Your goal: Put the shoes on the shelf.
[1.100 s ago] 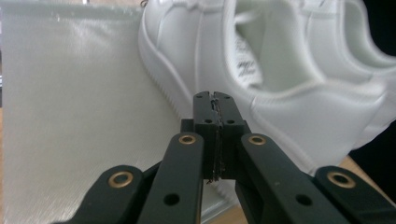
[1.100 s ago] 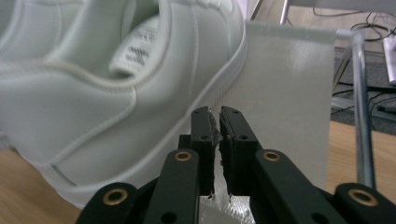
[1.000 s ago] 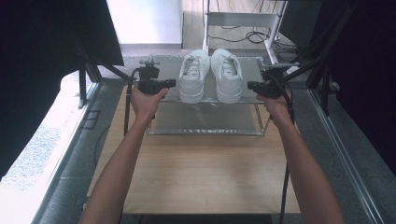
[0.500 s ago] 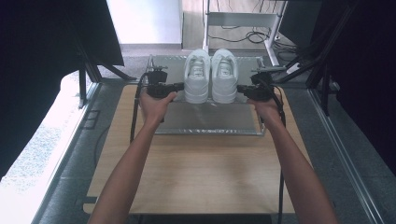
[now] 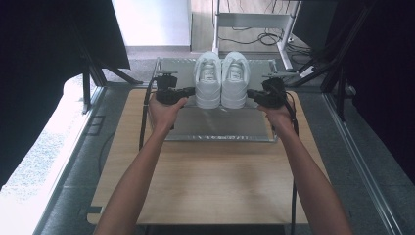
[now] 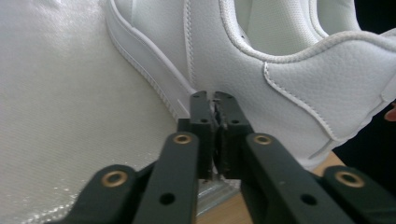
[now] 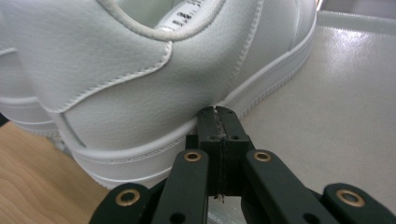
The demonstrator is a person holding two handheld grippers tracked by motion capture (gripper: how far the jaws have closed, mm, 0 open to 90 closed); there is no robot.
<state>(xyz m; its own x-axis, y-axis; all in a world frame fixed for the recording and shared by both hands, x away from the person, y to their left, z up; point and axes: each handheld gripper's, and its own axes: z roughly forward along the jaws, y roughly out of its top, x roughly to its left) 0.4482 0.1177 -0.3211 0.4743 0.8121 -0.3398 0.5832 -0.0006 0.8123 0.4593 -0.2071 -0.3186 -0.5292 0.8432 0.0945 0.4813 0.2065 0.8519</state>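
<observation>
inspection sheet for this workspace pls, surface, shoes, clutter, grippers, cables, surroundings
surface: wooden table with a grey mat on its far half
job's things: left white shoe and right white shoe side by side on the mat, heels toward the person
clutter: nothing seen
grippers: left gripper shut, jaw tips at the left shoe's outer side, nothing between the jaws; right gripper shut, tips at the right shoe's outer side by the sole
cables: black cable trailing from the left gripper; loose cables on the floor beyond
surroundings: white frame behind the table, dark panels at the sides
</observation>
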